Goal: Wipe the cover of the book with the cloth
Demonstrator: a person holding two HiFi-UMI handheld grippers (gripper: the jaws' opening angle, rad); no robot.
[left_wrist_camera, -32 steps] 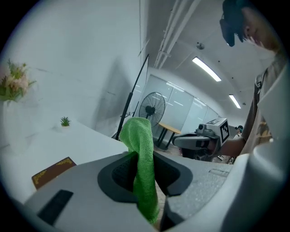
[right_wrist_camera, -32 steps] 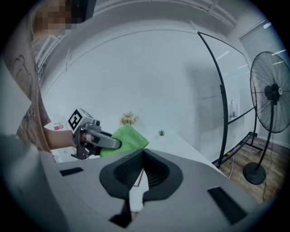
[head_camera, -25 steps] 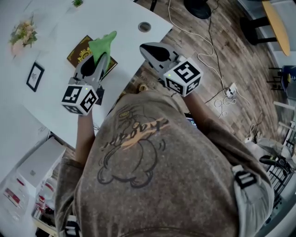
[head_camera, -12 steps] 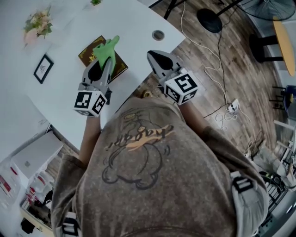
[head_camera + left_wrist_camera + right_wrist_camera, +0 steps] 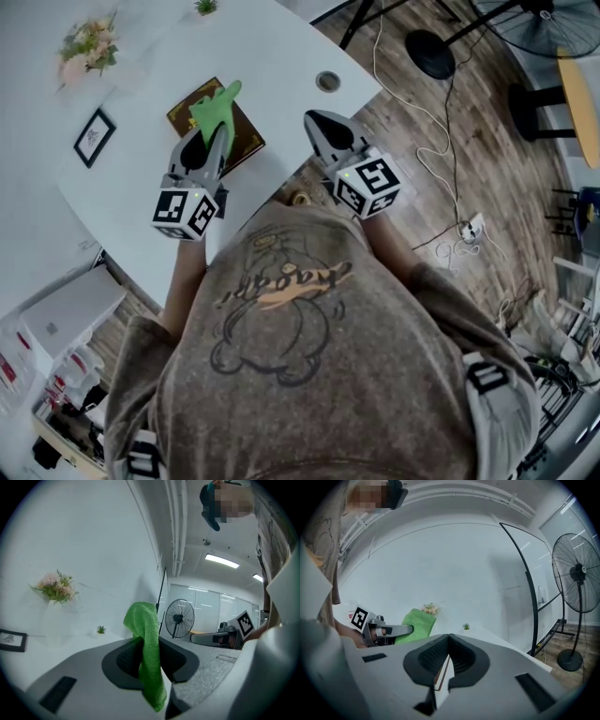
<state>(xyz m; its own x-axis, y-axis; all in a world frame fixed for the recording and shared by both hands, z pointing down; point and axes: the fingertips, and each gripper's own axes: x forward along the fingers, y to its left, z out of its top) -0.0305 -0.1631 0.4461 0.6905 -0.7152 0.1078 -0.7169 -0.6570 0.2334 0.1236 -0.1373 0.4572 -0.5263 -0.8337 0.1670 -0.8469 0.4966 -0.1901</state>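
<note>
Two jaws of the left gripper (image 5: 148, 641) are closed on the green cloth (image 5: 149, 667). It is pinched between the pads, rises past the tips as a folded hump, and trails a tail back toward the camera. The right gripper (image 5: 449, 636) has its jaws brought together at the tips with nothing held (only a sliver of white table and a brown edge shows through the slot behind them).

In the head view the cloth's free end lies over the brown book (image 5: 243, 141), seemingly touching the cover, though the angle does not settle it. The book lies flat on the white table (image 5: 272, 47), near the edge closest to the person, turned diagonally to that edge. The right gripper is apart from the book, to its right, by the table's edge.

Farther across the table are a round cable hole (image 5: 327, 82), a small framed picture (image 5: 94, 138), a bunch of flowers (image 5: 86, 44) and a tiny plant (image 5: 205, 7). A standing fan (image 5: 576, 571) is on the wooden floor (image 5: 450, 159).
</note>
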